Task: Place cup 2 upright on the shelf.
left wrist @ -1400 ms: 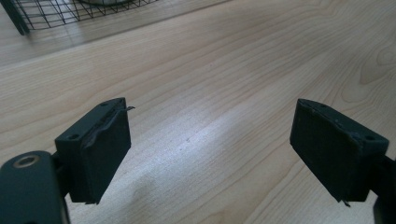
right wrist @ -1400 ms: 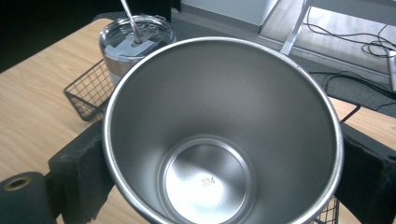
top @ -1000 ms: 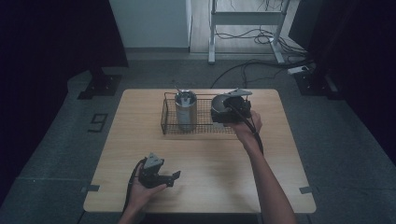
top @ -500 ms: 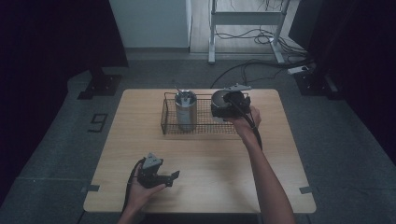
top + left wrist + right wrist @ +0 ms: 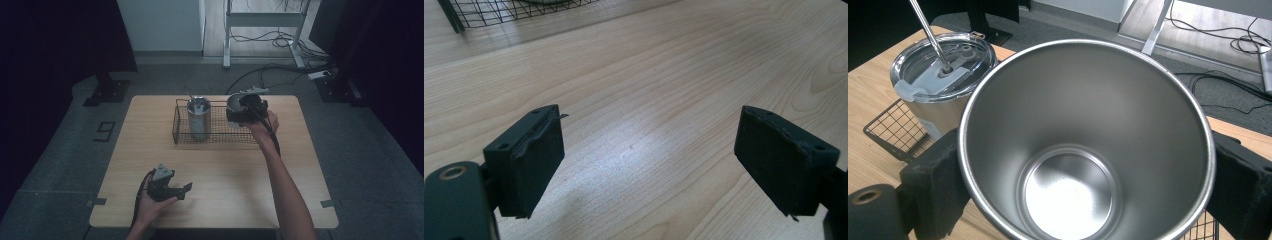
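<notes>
- Right gripper [image 5: 1083, 165]: pads [image 5: 933, 185] are pressed against opposite sides of an open stainless tumbler [image 5: 1088, 150]. The jaws stand fairly wide because the cup is wide. Grip looks firm and the cup is upright and empty.
- Change over the last second: in the high view the right gripper [image 5: 245, 107] and its tumbler have crept slightly toward the far edge of the table. The grip itself is unchanged.
- Tumbler position: at the right end of the wire basket [image 5: 180, 135], beside the lidded tumbler with a straw [image 5: 198, 117], with a gap between the two. I cannot tell whether its base rests on the basket floor or hangs just above it.
- Left gripper [image 5: 649, 165]: pads [image 5: 536, 160] are well apart with nothing between them, only bare wood. In the high view it [image 5: 172, 189] sits low near the front edge of the table [image 5: 225, 165], in the same spot as a second ago.
- Judgement: the small shift reads as fine placement of the tumbler in the basket, and letting go is likely next. The left hand is idle.
</notes>
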`<state>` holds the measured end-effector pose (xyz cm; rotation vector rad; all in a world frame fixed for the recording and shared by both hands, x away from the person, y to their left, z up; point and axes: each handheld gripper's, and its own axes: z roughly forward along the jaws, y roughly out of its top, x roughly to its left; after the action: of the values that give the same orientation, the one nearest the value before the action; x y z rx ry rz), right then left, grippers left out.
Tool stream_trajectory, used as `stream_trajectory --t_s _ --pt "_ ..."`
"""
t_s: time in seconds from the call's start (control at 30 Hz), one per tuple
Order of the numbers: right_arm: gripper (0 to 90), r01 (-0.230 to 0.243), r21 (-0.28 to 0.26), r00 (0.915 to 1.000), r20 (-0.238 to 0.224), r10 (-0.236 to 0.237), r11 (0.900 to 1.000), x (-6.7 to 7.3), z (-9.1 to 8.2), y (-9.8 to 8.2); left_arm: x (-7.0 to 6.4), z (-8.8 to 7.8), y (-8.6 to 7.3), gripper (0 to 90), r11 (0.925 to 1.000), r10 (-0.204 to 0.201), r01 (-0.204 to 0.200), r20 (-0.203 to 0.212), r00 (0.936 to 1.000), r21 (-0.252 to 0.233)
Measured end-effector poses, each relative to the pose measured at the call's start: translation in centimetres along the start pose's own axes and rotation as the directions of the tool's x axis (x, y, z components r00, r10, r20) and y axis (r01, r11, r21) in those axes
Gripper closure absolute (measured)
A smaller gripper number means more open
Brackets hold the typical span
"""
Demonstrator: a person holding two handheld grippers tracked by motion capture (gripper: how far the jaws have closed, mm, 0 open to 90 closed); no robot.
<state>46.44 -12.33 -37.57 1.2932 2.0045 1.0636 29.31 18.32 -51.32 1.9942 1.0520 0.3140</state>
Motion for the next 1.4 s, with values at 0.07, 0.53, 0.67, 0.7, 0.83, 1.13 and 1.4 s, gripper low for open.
stream_trajectory --t_s 0.07,0.53,0.67,0.7,0.83,1.13,1.4 --pt "6.9 0.001 -0.001 1.0000 -0.001 -0.001 1.000 -0.1 0.2 0.1 0.0 0.0 0.0 12.7 1.0000 0.000 0.000 -0.001 1.0000 0.001" --pt "6.9 0.003 0.027 0.9999 0.017 -0.004 1.000 -1.0 1.8 0.9 0.3 -0.1 -0.1 12.7 1.0000 -0.005 0.005 -0.001 1.0000 0.004" --pt "6.9 -0.012 0.031 0.9998 0.014 0.012 0.999 -1.6 2.4 0.8 0.3 -0.1 0.0 12.7 1.0000 -0.007 0.007 -0.001 1.0000 0.002" --pt "6.9 -0.010 0.034 0.9998 0.017 0.010 0.999 -1.7 2.5 0.8 0.3 -0.1 0.0 12.7 1.0000 -0.006 0.006 -0.001 1.0000 0.002" --pt "6.9 -0.013 0.040 0.9996 0.024 0.012 0.999 -2.1 3.1 1.0 0.4 -0.2 -0.1 12.7 1.0000 -0.005 0.005 -0.001 1.0000 0.003" --pt "6.9 -0.013 0.048 0.9996 0.027 0.012 0.999 -2.2 4.6 1.3 0.6 -0.2 -0.1 12.7 0.9999 -0.009 0.009 -0.005 0.9999 0.005" --pt "6.9 -0.023 0.069 0.9994 0.027 0.021 0.997 -2.3 5.8 0.7 0.6 -0.1 -0.1 12.7 1.0000 -0.006 0.006 -0.003 1.0000 0.006"
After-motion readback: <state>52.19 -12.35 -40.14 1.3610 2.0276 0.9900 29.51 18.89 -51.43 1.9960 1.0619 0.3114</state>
